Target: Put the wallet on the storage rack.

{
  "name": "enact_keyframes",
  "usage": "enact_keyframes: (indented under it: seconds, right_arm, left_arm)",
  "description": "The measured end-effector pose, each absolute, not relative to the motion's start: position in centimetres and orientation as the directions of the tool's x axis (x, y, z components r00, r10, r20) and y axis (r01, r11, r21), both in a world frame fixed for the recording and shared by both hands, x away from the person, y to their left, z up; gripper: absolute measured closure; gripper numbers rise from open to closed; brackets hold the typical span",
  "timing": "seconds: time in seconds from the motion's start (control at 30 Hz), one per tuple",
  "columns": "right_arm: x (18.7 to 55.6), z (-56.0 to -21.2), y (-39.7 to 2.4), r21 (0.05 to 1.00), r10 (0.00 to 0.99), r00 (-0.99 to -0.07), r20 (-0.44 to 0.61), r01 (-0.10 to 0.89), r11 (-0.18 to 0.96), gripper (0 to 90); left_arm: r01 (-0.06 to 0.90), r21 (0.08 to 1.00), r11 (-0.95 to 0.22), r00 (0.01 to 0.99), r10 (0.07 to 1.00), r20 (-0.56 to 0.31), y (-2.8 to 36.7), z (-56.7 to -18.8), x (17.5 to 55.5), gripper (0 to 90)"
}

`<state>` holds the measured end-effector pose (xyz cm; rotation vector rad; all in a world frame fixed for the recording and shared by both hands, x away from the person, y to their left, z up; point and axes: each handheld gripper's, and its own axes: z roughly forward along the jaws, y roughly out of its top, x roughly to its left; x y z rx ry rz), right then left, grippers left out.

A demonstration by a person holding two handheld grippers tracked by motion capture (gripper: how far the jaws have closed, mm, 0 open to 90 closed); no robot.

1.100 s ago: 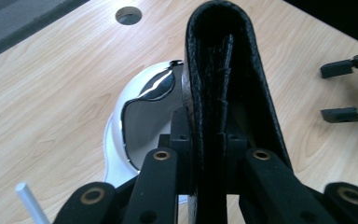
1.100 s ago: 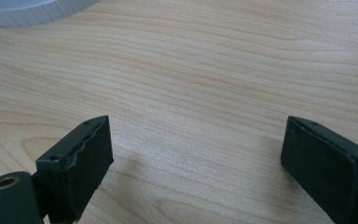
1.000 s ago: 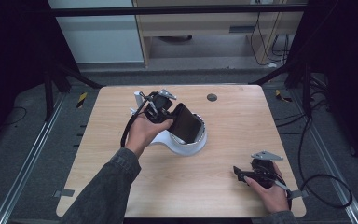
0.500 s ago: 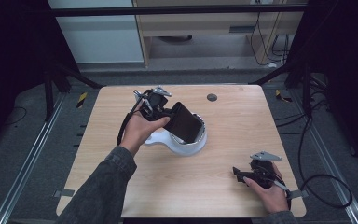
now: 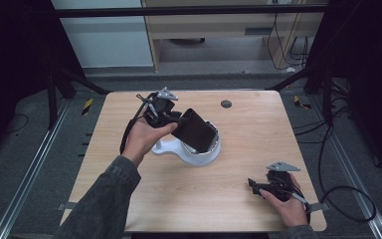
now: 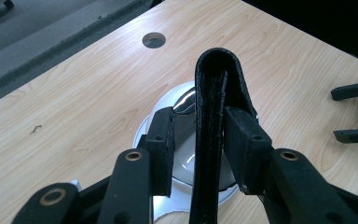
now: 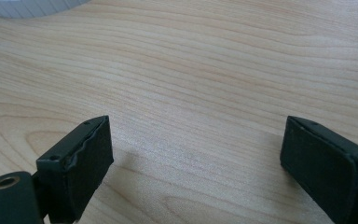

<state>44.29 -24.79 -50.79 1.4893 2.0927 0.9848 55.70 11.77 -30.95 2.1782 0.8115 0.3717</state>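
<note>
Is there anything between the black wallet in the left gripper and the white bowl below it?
Nothing visible. The black wallet stands between the left gripper pads, which have just been opening, its lower end already over the white bowl. The table around holds nothing near.

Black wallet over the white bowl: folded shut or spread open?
Folded shut. The left gripper view shows the black wallet edge-on, its two leaves together, between the left gripper pads, over the white bowl.

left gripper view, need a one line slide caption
Left gripper, jaws just opening, straddles an upright flat black leather wallet over a round white dish.
</note>
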Motion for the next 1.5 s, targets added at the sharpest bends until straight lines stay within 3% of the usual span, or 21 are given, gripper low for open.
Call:
enact_keyframes:
  seconds: [1.5]
  right_arm:
    - [44.3, -50.8, -24.6, 0.729, 0.926, -0.369, 0.077, 0.655, 0.200, 9.5]
  left_arm:
    - [0.319, 0.791, -0.522, 0.771, 0.628, 0.103, 11.4, -28.4, 53.7, 52.7]
